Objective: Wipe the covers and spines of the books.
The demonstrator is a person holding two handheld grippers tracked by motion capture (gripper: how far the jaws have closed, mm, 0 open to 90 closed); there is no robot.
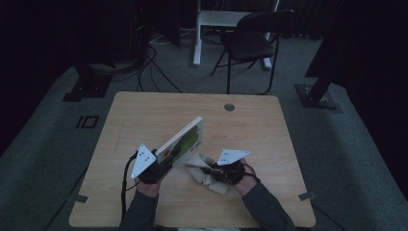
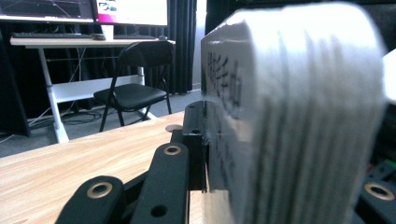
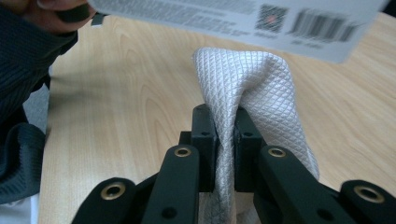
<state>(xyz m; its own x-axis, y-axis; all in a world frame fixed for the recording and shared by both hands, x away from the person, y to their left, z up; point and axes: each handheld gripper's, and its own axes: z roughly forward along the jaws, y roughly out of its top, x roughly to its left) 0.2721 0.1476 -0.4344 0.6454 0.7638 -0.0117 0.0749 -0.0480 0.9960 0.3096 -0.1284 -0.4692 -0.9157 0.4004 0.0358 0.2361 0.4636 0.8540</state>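
A thick book with a green-and-white cover stands tilted on its edge above the wooden table. My left gripper is shut on its near lower corner. In the left gripper view the book's page block stands close up, pressed by the black jaw on its left side. A pale quilted cloth lies bunched just right of the book. My right gripper is shut on a fold of this cloth, lifted into a peak between the pads. The book's back cover with a barcode hangs just beyond the cloth.
A round grommet sits near the table's far edge. Beyond the table stand a black folding chair and a white desk frame. Cables trail on the grey floor at the far left. A dark sleeve shows beside the cloth.
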